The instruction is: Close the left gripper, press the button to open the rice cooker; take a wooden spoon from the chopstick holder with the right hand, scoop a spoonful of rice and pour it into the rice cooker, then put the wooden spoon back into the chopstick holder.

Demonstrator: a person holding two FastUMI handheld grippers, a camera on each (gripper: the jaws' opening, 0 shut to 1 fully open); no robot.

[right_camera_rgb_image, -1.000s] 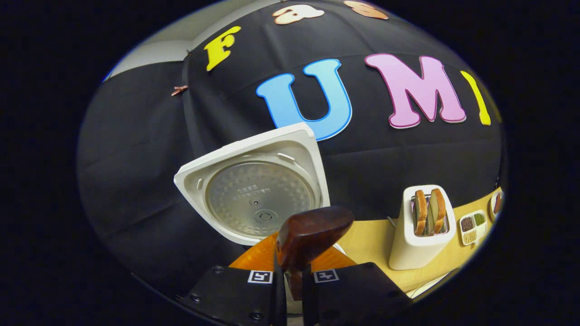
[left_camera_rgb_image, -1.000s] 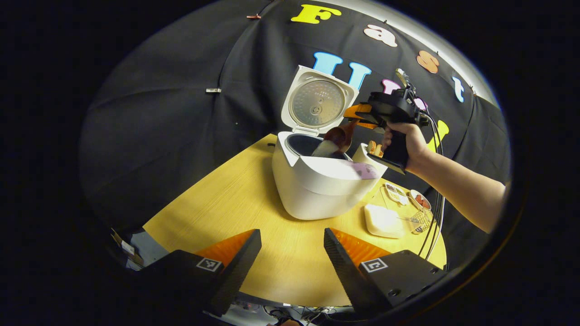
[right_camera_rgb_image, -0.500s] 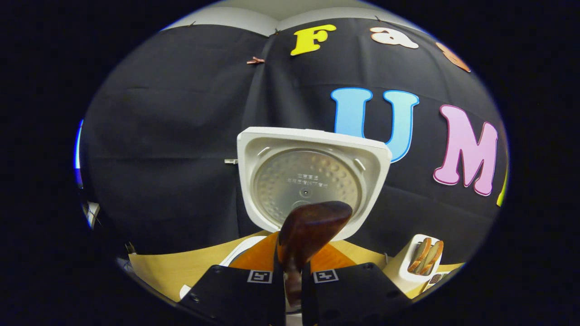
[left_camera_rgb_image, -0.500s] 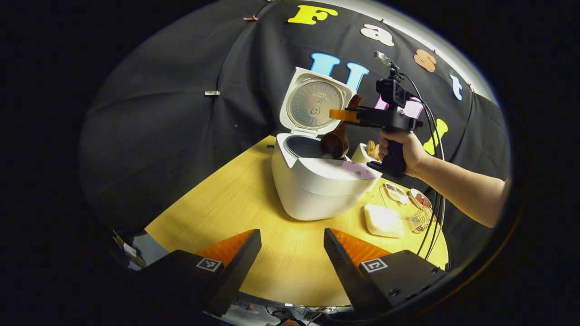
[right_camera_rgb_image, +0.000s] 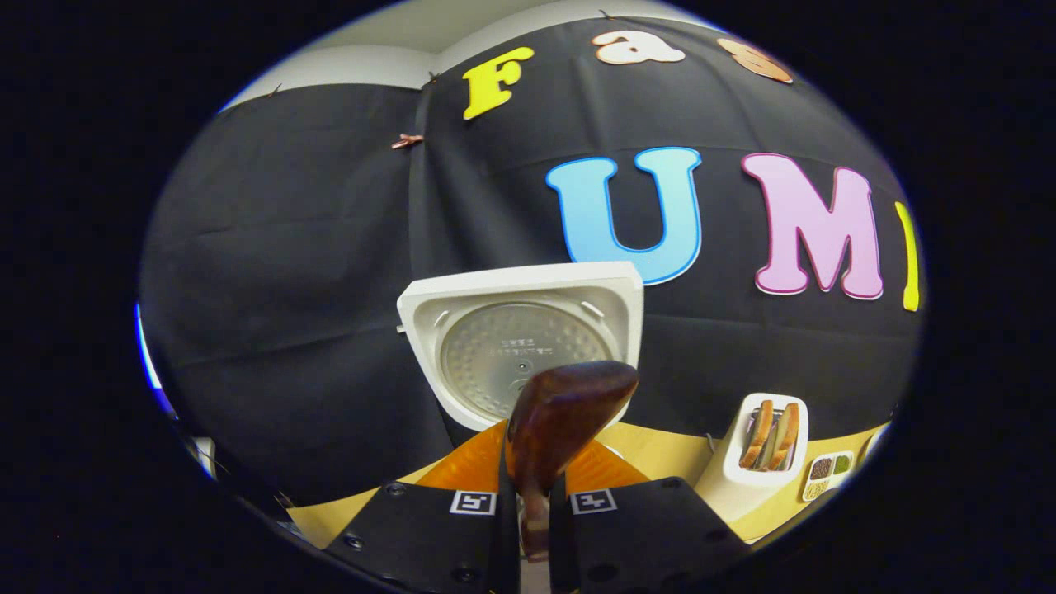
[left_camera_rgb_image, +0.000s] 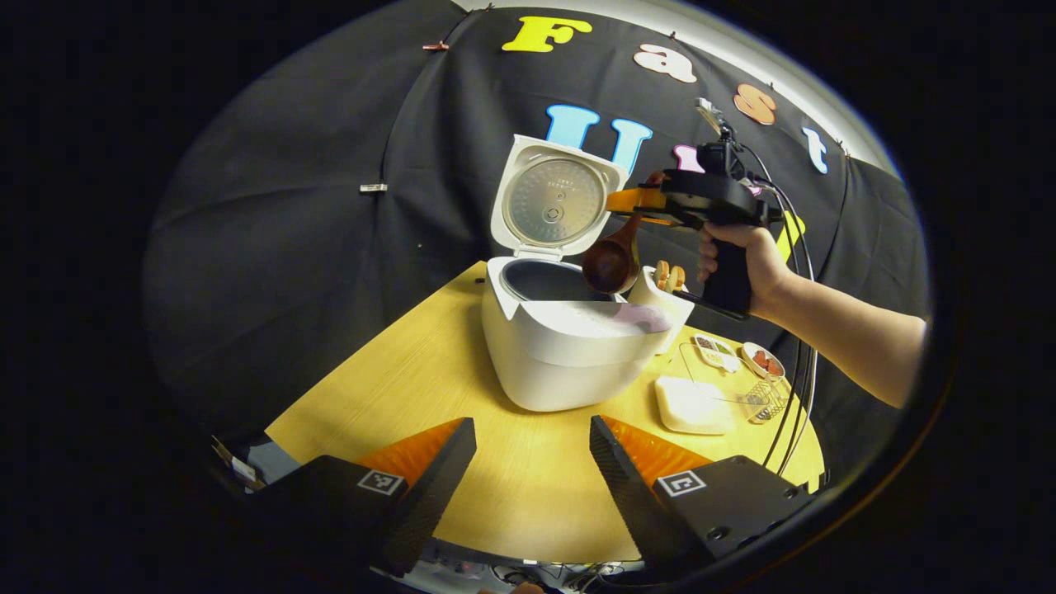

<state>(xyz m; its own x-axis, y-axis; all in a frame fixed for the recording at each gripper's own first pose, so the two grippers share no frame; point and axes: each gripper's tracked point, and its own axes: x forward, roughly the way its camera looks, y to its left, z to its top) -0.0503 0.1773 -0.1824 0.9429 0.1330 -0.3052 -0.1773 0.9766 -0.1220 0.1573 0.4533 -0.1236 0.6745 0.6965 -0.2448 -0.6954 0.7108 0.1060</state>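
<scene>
The white rice cooker [left_camera_rgb_image: 561, 355] stands open on the yellow table [left_camera_rgb_image: 429, 371], its lid [left_camera_rgb_image: 554, 198] raised upright. A hand holds my right gripper [left_camera_rgb_image: 635, 200] above the cooker's right rim, shut on the handle of the dark wooden spoon [left_camera_rgb_image: 610, 262]. The spoon's bowl hangs down just over the rim of the pot. In the right gripper view the spoon [right_camera_rgb_image: 561, 408] rises between the fingers of the right gripper [right_camera_rgb_image: 535, 511], in front of the lid [right_camera_rgb_image: 520, 346]. My left gripper [left_camera_rgb_image: 532, 462] stays open and holds nothing, low over the table's near edge.
A white holder with bread slices [left_camera_rgb_image: 660, 289] stands right behind the cooker, seen also as the bread holder [right_camera_rgb_image: 763, 450]. A white dish [left_camera_rgb_image: 693, 404], a small seasoning tray [left_camera_rgb_image: 714, 351] and a wire basket [left_camera_rgb_image: 763, 404] lie on the table's right side. Cables hang from the right gripper.
One second ago rice was falling from the spoon into the pot. Since then the right gripper has turned and lifted the spoon's bowl out, slightly to the right. The left gripper barely moved.
</scene>
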